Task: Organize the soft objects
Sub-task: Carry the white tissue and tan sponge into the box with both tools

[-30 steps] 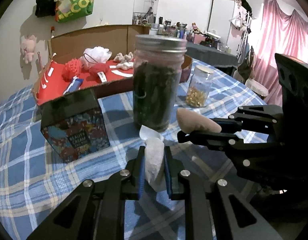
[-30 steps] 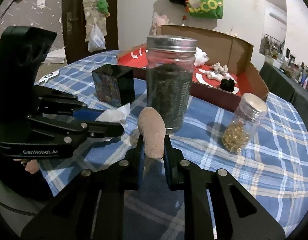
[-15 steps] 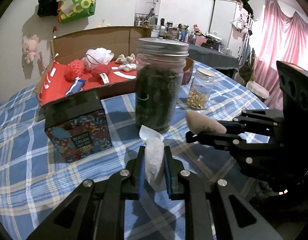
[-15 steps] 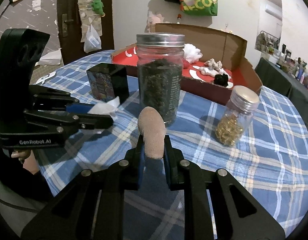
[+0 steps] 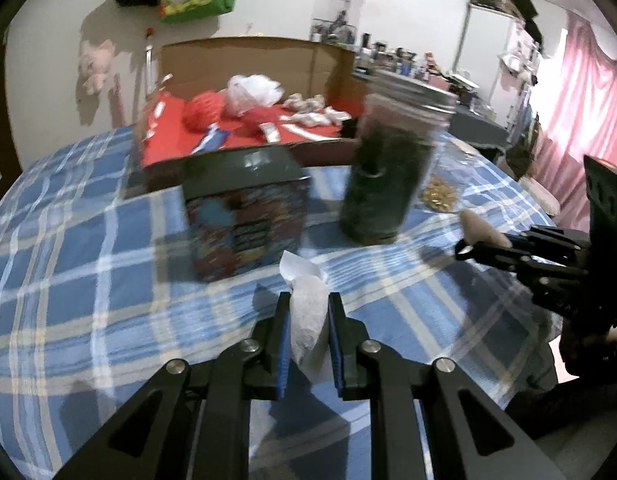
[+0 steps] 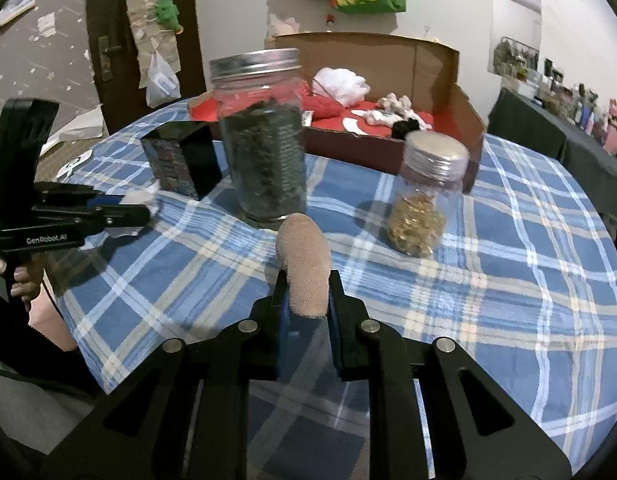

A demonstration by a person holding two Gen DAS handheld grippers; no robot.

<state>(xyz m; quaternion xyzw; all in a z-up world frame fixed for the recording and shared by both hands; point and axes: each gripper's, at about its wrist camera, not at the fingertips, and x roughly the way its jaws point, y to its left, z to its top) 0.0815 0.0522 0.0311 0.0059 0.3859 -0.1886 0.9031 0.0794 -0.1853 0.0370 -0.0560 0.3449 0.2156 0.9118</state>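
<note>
Now left claw pinches white tissue; right claw pinches tan sponge.

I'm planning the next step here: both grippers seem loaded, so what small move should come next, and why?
Probably carry both forward over the jars toward the open cardboard box. The left gripper is shut on a white tissue, the right gripper on a tan sponge, and other soft items already lie inside.

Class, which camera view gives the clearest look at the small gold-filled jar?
The right wrist view: the small jar stands sharp and whole. In the left wrist view it is blurred and mostly hidden behind the tall dark jar.
</note>
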